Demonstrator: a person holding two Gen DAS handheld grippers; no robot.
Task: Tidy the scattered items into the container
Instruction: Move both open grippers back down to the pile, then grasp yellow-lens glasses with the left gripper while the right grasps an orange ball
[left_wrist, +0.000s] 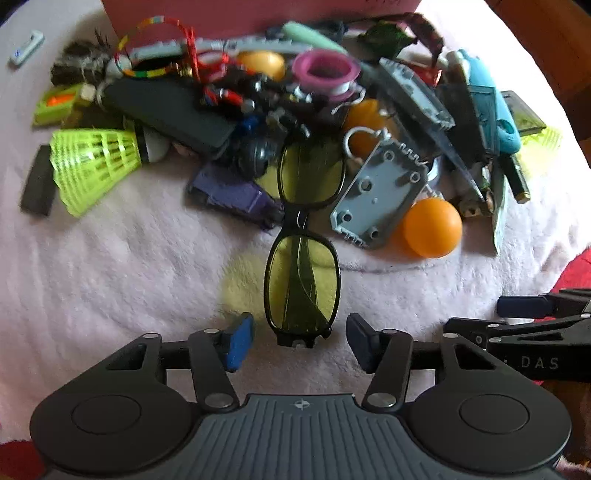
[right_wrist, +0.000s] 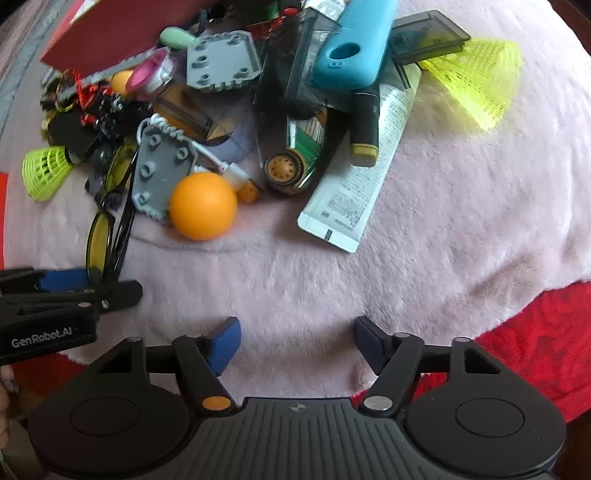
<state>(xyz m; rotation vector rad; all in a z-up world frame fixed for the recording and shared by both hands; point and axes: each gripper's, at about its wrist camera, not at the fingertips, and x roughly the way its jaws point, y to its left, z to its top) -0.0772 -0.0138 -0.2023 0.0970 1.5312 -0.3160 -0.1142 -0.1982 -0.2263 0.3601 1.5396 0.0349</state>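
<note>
Black-framed glasses (left_wrist: 301, 284) with yellow lenses lie folded on the pink fleece blanket (left_wrist: 129, 266), pointing out of a heap of small items. Their near end sits between the blue pads of my left gripper (left_wrist: 300, 338), with a small gap on each side, so the jaws are not pressing. In the right wrist view the glasses (right_wrist: 98, 236) run down to the left gripper (right_wrist: 74, 288) at the left edge. My right gripper (right_wrist: 295, 347) stands open over bare blanket with nothing between its fingers. A red box (left_wrist: 258, 14) stands behind the heap.
The heap holds an orange ball (right_wrist: 203, 206), a grey studded plate (left_wrist: 380, 195), neon shuttlecocks (left_wrist: 92, 166), a white tube (right_wrist: 362, 177), a blue case (right_wrist: 354, 48) and a toy car (right_wrist: 299, 155). A red cloth (right_wrist: 535, 350) borders the blanket at the right.
</note>
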